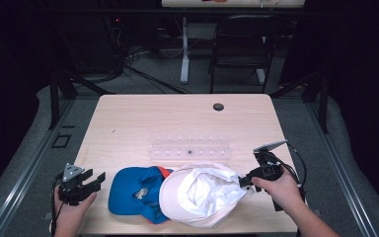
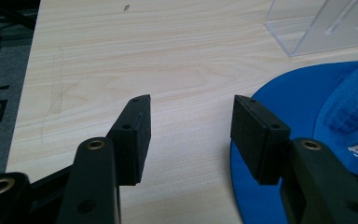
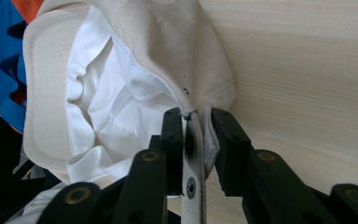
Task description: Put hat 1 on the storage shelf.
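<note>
So the right gripper point(image 3: 196, 122) has its jaws pinched on the back edge of the white cap point(image 1: 202, 193), which lies upside down on the surface point(image 1: 177, 118) overlapping the blue cap point(image 1: 133, 190), whose brim sits right next to the left gripper point(image 2: 191, 135) with its jaws spread and empty.

Recording lab or studio: pale wooden table point(image 1: 128, 118) on grey carpet, black curtain-dark surroundings, metal frame struts point(image 1: 54, 98), tangled cables point(image 1: 128, 59) on the floor, folding chair point(image 1: 242, 44) and a second desk's leg point(image 1: 184, 49) behind.
</note>
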{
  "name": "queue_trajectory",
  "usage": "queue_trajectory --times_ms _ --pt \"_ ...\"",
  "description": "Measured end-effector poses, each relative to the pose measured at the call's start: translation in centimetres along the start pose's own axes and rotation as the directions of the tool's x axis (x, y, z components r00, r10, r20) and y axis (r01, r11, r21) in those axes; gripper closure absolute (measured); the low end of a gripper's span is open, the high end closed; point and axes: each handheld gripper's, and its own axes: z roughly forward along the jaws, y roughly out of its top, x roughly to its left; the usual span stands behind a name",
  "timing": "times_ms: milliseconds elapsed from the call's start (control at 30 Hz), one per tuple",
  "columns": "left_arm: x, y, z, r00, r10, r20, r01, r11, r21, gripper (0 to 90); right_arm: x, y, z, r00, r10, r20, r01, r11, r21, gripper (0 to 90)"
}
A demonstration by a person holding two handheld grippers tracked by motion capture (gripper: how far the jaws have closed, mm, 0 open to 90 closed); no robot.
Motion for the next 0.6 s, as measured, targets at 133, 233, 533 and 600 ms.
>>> queue_trajectory --times_ms 133,233,533,600 --pt "0.0 0.0 0.1 1.0 -0.002 0.002 0.002 1.0 0.002 48.5 0.8 0.2 -0.3 1.0 0.004 0.007 -0.004 1.0 0.024 80.3" --pt "-0.1 0.0 0.0 1.0 -0.001 0.001 0.001 1.0 0.006 48.5 1.1 0.4 -0.6 0.9999 0.0 0.016 -0.001 0.999 0.033 80.4" --pt "0.0 -0.1 0.1 1.0 -0.003 0.003 0.003 1.0 0.0 48.5 2.8 1.6 -1.5 0.9954 -0.044 0.085 0.039 0.998 0.057 80.6" --pt "0.0 -0.1 0.1 1.0 -0.004 0.002 0.004 1.0 0.0 48.5 3.4 1.8 -1.7 0.9915 -0.055 0.118 0.047 0.997 0.069 80.7"
